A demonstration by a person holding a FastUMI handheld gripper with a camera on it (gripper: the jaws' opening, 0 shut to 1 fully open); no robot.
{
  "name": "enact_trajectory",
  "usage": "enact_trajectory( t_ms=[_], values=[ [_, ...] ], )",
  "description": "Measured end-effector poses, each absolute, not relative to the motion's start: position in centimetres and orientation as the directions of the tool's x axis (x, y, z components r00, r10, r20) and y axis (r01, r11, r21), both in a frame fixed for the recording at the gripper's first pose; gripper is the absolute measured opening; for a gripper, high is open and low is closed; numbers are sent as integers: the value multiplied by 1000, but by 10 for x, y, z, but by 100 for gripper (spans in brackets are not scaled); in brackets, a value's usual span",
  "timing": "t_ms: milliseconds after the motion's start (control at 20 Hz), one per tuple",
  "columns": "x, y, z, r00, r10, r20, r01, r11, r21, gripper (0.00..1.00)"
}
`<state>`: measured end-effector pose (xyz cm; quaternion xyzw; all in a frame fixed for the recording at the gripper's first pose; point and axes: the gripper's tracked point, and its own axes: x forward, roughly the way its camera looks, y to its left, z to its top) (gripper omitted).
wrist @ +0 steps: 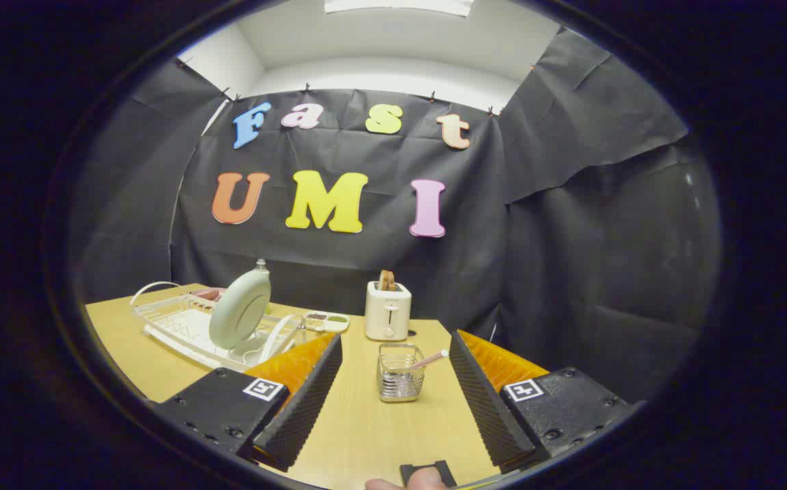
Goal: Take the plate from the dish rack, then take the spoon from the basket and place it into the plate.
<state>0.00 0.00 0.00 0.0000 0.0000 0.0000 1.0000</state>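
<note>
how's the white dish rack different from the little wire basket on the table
The white plastic dish rack is wide, low and opaque, holding a pale green round plate on edge; the small metal wire basket is narrow, tall and see-through, holding a pink-handled spoon. The rack sits beyond the open gripper's left finger; the basket stands between the fingers. Both rest on the wooden table.

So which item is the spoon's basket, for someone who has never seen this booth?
Start at the wooden table. The open gripper points at a small wire basket standing between and just ahead of its fingers, in front of the cream toaster. Unlike the white dish rack beside it, it is upright, metallic and holds a pink-handled spoon.
</note>
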Motion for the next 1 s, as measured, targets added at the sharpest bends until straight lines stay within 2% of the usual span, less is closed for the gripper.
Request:
enact_trajectory(
  t_ms=[1000],
  values=[
    [3,4,-6,1000,7,12,-7,998,56,100]
  ],
)
